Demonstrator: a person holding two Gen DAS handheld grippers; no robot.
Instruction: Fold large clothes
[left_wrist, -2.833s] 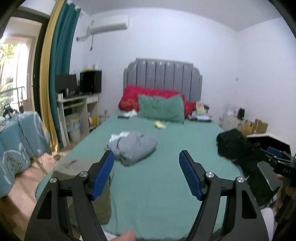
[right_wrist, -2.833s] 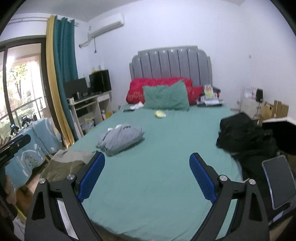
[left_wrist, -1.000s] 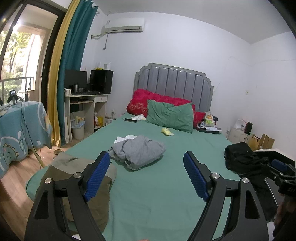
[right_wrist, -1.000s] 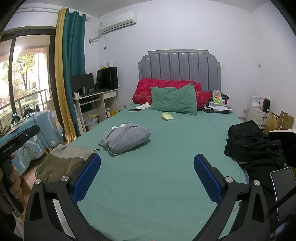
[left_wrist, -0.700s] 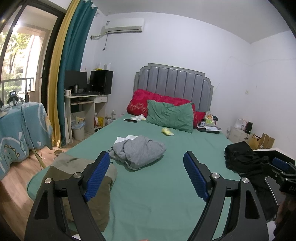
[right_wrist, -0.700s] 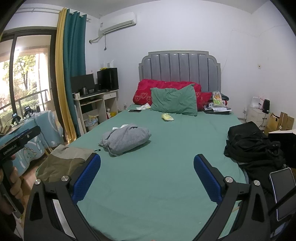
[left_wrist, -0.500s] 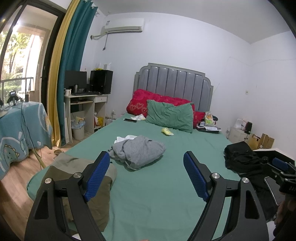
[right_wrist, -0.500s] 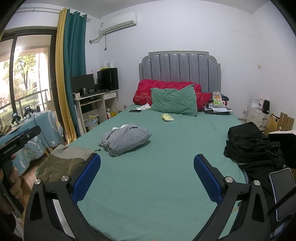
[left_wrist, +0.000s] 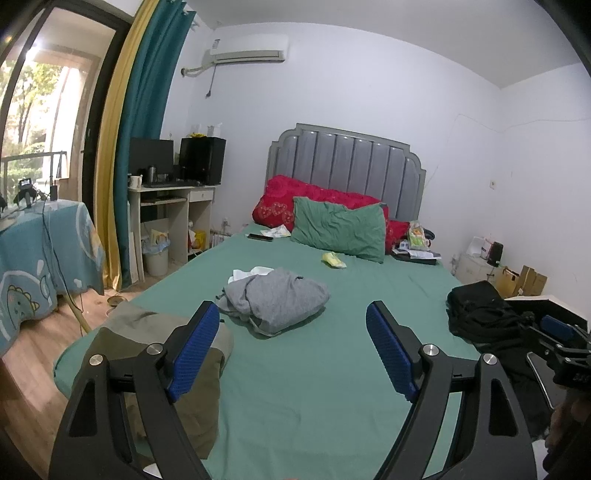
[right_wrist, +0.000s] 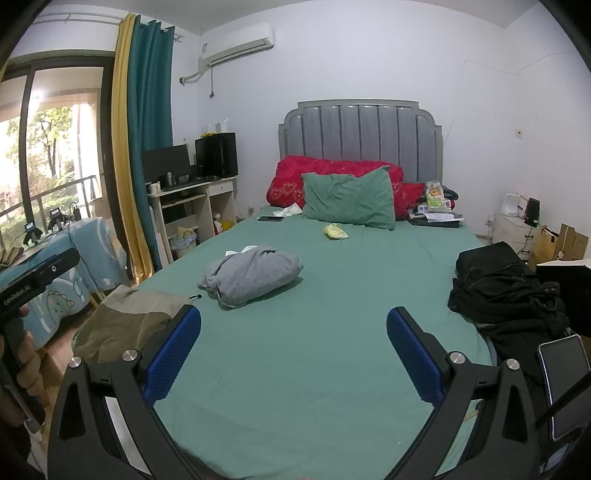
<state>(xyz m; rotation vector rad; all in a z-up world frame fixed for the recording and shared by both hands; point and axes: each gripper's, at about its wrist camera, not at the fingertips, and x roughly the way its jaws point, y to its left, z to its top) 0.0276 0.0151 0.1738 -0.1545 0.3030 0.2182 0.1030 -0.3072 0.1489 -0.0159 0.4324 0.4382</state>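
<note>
A crumpled grey garment lies on the green bed, left of middle; it also shows in the right wrist view. An olive-and-brown garment lies folded on the bed's near left corner, also in the right wrist view. A black pile of clothes sits at the bed's right edge. My left gripper is open and empty above the near end of the bed. My right gripper is open and empty, also above the near end.
A green pillow and red pillows lean on the grey headboard. A small yellow item and a phone lie near them. A desk stands left of the bed, a cloth-covered table nearer left, boxes right.
Both grippers have risen and levelled since 2.8 s ago, then held still over the last second. Nothing on the bed has moved.
</note>
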